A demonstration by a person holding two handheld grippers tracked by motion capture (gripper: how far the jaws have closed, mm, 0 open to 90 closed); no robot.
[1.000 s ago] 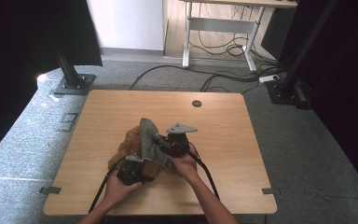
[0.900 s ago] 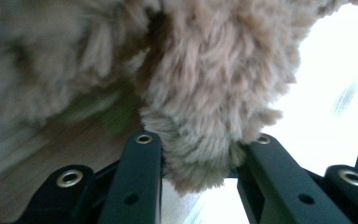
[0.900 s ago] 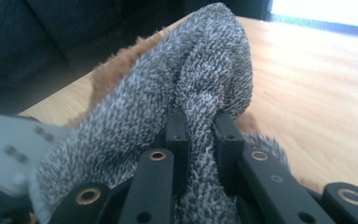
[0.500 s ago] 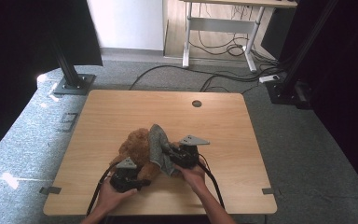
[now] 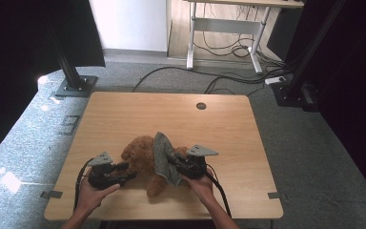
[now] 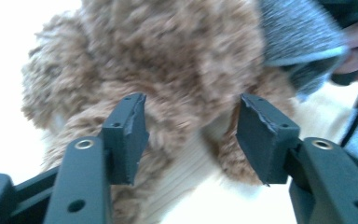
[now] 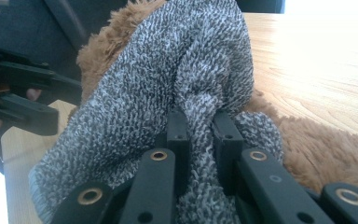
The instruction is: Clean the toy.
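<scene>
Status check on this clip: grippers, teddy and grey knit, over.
Left gripper open, jaws just been opening, off the teddy bear. Right gripper shut on grey knit cloth, draped over bear. Nothing in the way.

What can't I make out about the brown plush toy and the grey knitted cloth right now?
- Brown plush toy: its face, high view, too small; left gripper view, blurred.
- Grey knitted cloth: its full shape, bunched in the right gripper's jaws.
- Left gripper: whether its jaws touch fur; motion blur.

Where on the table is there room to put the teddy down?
The table is bare along its far half, around the round hole, and at the right edge. It is crowded near the front, where the teddy, grey cloth and both grippers sit.
</scene>
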